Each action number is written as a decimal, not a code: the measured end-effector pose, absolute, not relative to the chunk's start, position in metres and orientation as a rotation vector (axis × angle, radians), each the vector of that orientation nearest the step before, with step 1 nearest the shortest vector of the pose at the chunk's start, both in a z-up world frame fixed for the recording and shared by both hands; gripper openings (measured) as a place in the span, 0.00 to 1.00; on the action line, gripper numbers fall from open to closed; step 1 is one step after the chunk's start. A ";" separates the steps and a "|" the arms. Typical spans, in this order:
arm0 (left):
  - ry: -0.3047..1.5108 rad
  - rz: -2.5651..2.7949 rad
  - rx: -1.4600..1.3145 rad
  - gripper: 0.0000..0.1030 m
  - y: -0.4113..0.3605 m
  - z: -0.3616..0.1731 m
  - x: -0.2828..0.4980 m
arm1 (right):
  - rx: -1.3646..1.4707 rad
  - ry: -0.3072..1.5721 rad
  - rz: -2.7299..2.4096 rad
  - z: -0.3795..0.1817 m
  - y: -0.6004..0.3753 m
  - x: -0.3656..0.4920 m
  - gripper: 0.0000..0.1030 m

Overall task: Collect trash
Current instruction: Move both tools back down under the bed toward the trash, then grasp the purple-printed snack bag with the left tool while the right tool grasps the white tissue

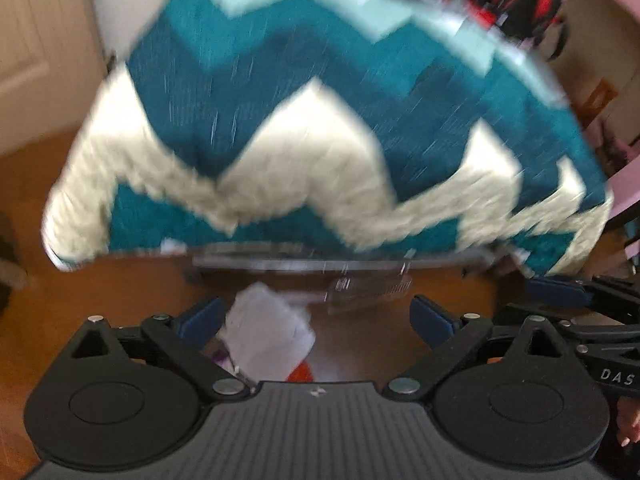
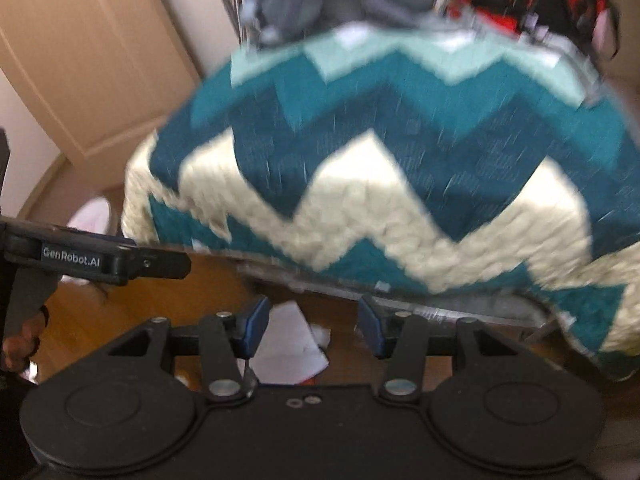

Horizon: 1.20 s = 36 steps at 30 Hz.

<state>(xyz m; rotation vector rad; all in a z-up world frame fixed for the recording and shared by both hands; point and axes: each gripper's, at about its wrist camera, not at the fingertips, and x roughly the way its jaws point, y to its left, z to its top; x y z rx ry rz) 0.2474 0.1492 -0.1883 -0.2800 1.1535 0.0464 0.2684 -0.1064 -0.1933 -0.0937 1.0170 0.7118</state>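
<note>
While both grippers' jaws gape empty, crumpled white paper (image 1: 266, 332) lies below a fuzzy zigzag blanket (image 1: 320, 140).

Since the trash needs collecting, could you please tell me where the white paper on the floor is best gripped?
Probably from above, on a raised edge of the white paper: it lies crumpled on the wooden floor, so a lifted fold gives the open left gripper something to pinch.
</note>
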 end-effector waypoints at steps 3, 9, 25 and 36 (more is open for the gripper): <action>1.257 0.054 -0.289 0.97 0.161 -0.228 0.253 | -0.130 1.082 0.729 -0.231 -0.092 0.274 0.49; 1.444 0.040 -0.296 0.97 0.184 -0.307 0.257 | -0.231 1.152 0.764 -0.293 -0.053 0.280 0.48; 1.706 0.015 -0.291 0.96 0.211 -0.486 0.217 | -0.419 1.281 0.835 -0.434 0.053 0.307 0.48; 1.774 -0.005 -0.358 0.74 0.218 -0.524 0.205 | -0.399 1.296 0.817 -0.482 0.078 0.319 0.47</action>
